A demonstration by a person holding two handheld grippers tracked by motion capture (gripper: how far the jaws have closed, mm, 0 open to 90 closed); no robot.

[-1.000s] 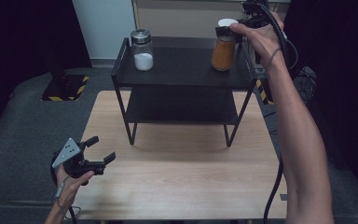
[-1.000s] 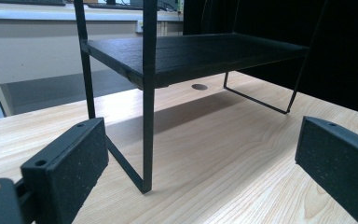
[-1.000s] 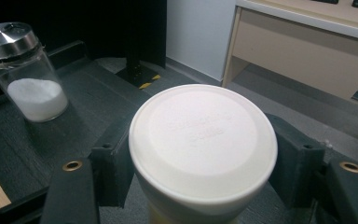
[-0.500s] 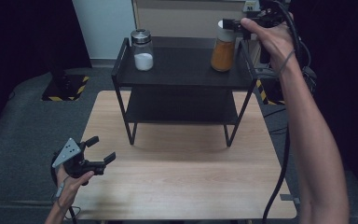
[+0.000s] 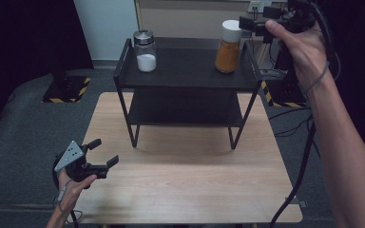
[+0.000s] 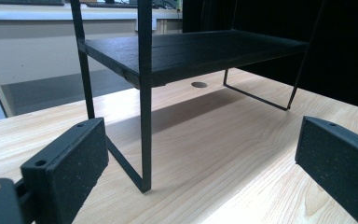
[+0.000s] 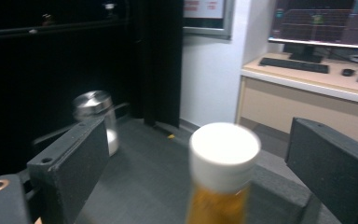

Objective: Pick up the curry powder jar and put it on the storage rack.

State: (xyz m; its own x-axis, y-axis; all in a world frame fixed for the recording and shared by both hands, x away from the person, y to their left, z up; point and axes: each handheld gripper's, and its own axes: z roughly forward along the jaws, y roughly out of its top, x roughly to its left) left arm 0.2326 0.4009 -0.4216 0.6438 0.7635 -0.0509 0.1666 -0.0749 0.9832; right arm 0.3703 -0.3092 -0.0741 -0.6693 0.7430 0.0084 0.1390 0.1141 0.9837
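While the right gripper (image 5: 252, 24) hovers wide open just beside the orange jar's (image 5: 228, 46) white cap (image 7: 224, 144) on the black shelf (image 5: 190, 76), the left gripper (image 5: 102, 154) rests wide open, empty, low over the wooden table (image 5: 185, 175).

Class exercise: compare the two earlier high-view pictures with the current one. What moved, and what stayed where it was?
The right gripper let go of the orange spice jar and drew back to the right, jaws open. The jar stands on the rack's top shelf. The white-powder jar and the left gripper kept their places.
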